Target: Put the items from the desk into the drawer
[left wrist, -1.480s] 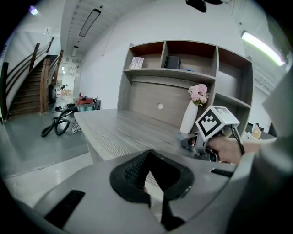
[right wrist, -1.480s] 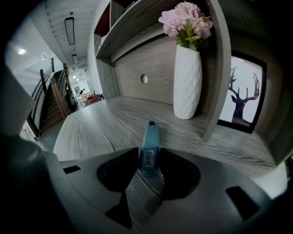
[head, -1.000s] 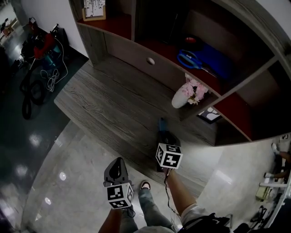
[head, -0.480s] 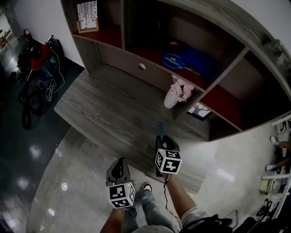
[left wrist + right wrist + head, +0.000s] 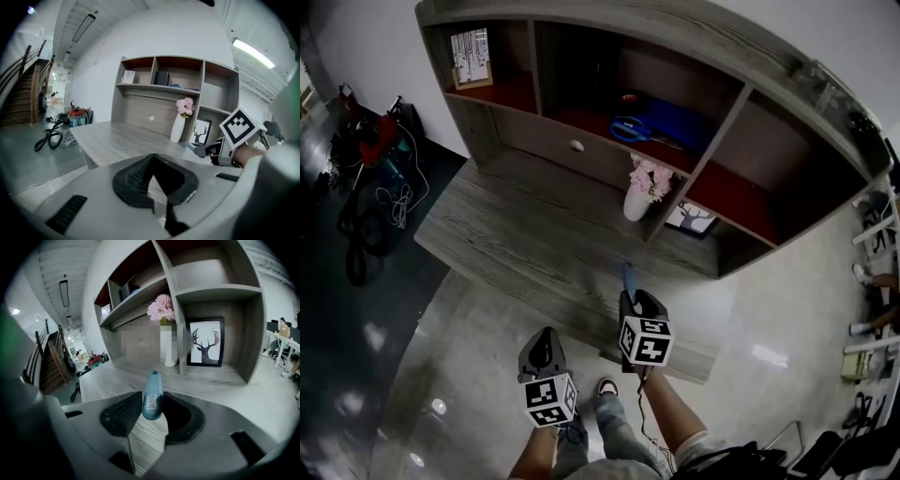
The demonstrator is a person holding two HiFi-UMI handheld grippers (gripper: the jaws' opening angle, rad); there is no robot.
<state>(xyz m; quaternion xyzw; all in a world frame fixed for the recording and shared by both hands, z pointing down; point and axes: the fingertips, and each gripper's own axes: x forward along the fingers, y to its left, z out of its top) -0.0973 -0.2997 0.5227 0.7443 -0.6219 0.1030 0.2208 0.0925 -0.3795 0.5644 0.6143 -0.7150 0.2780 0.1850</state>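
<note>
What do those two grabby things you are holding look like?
Each is grey plastic with two black ridged pads in front. The left gripper and right gripper each carry a white cube printed with black square markers. A thin dark cable hangs from the right one. The person wears a light sleeve and greyish trousers.

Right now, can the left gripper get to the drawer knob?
Probably yes. The desk between the left gripper and the knob is bare, and the vase stands off to one side. The gripper's jaws are together, so they must open first.
</note>
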